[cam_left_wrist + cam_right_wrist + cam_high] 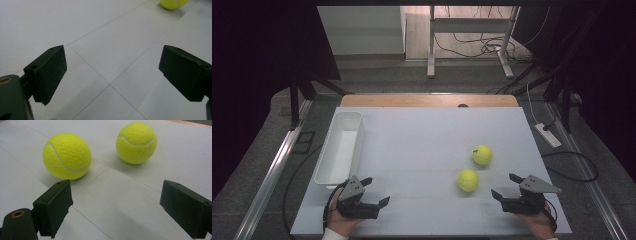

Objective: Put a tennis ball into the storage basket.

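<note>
Two yellow tennis balls lie on the white table: the nearer ball (pixel 467 180) (pixel 67 156) and the farther ball (pixel 482 154) (pixel 136 142), a little apart. My right gripper (pixel 506 186) (pixel 113 207) rests near the front right, open, just right of the nearer ball with nothing between its jaws. At the front left my left gripper (pixel 376 192) (pixel 112 75) is open and empty over the bare table; one tennis ball (pixel 172 3) peeks in at the top edge of the left gripper view.
A long white bin (pixel 340 146) stands along the table's left side, just beyond my left gripper. The wooden table edge (pixel 427 100) runs along the back. A power strip (pixel 547 135) and cables lie on the floor at the right.
</note>
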The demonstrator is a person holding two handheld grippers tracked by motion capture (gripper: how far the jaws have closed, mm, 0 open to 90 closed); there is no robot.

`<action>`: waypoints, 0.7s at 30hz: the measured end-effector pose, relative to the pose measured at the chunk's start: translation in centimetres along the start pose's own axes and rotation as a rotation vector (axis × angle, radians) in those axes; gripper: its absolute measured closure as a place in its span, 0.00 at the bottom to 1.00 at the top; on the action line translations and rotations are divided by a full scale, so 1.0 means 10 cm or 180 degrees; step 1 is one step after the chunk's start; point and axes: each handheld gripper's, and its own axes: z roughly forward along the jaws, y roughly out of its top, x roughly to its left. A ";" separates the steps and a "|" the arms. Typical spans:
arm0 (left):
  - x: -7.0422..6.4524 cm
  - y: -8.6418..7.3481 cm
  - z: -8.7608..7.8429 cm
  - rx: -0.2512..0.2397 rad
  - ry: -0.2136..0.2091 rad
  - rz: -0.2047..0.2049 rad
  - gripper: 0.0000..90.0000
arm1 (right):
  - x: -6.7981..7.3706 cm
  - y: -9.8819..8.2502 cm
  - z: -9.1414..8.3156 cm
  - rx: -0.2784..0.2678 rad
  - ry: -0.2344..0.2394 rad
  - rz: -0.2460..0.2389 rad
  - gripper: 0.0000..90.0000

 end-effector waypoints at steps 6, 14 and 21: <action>-0.01 0.00 0.00 0.0000 -0.0003 0.0009 0.10 | 0.00 0.00 0.01 0.0009 0.0019 -0.0013 0.12; -0.01 0.00 0.00 0.0005 -0.0005 0.0012 0.10 | 0.00 0.00 0.01 0.0004 0.0014 -0.0017 0.12; -0.02 0.01 0.01 0.0015 -0.0016 0.0038 0.10 | 0.01 0.00 0.01 0.0005 0.0011 -0.0021 0.12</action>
